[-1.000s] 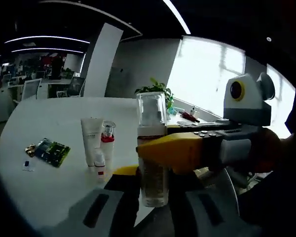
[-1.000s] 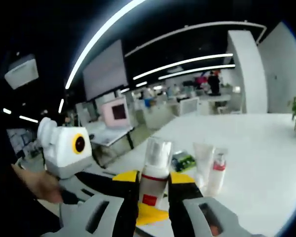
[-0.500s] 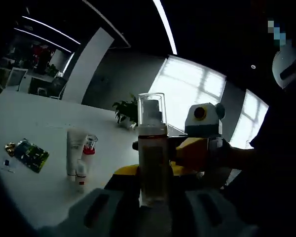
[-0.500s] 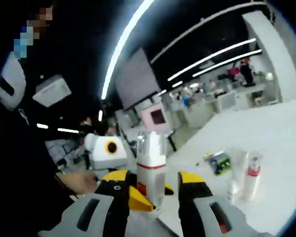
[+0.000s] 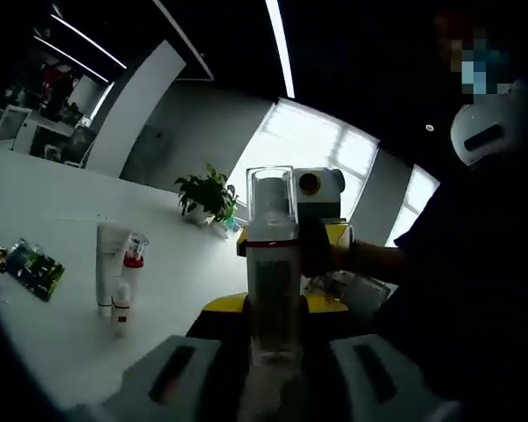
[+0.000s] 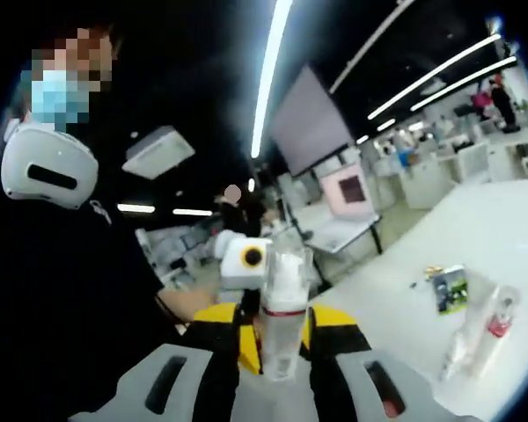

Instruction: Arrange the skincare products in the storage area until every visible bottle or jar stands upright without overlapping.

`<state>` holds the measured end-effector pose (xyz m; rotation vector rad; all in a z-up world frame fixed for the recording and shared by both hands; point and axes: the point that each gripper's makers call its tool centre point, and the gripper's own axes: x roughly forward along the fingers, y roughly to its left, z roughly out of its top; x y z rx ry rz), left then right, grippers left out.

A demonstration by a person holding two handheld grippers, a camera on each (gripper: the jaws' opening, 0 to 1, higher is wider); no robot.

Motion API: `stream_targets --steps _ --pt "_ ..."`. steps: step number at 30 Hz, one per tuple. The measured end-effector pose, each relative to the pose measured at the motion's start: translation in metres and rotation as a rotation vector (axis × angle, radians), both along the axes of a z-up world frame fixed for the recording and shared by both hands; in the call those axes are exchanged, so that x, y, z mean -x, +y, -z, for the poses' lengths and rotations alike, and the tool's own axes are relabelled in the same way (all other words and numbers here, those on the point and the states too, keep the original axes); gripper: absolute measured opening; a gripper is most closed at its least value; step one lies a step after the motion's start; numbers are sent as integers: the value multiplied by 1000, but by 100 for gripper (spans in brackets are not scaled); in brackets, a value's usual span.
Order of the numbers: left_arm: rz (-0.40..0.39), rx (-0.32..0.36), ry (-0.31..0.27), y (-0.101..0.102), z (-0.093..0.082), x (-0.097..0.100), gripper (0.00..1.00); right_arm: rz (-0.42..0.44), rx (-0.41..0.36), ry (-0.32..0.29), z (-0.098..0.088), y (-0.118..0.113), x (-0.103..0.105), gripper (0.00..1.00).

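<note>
A clear pump bottle (image 5: 273, 264) with a clear cap and a red band stands upright in the air, off the white table (image 5: 62, 220). My left gripper (image 5: 275, 327) is shut on its lower body. My right gripper (image 5: 277, 250) reaches in from behind and clasps it at the red band. In the right gripper view the same bottle (image 6: 284, 308) sits between that gripper's (image 6: 282, 341) yellow jaw tips, and the left gripper (image 6: 253, 294) comes in from beyond. A white tube (image 5: 108, 255), a red-capped bottle (image 5: 133, 264) and a small bottle (image 5: 120, 308) stand upright together on the table.
A green packet (image 5: 31, 268) lies on the table left of the standing group, also seen as a green packet (image 6: 449, 286). A potted plant (image 5: 207, 193) stands at the far table edge. A person in dark clothes fills the right side.
Both views have swung and tilted with the bottle between the grippers. The right jaws stood wider half a second ago and now sit close on the bottle.
</note>
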<state>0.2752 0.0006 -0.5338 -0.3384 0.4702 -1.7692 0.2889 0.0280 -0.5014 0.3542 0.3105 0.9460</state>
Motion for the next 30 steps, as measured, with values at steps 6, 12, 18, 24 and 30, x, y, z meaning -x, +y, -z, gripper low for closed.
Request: stream_targets --steps 6,12,18,24,30 --pt "-11 -4 -14 2 -1 0 26 -40 -4 -5 1 6 -3 19" --pt "-15 -11 -22 4 -1 3 26 -64 -7 -19 1 10 -3 14" --pt "-17 -17 -34 3 0 6 26 -88 20 -87 0 13 2 13" --pt "-14 -25 -40 1 1 7 26 -91 30 -109 1 11 2 13" --pt "-50 -64 -139 -3 5 0 27 -66 43 -140 2 5 -2 12"
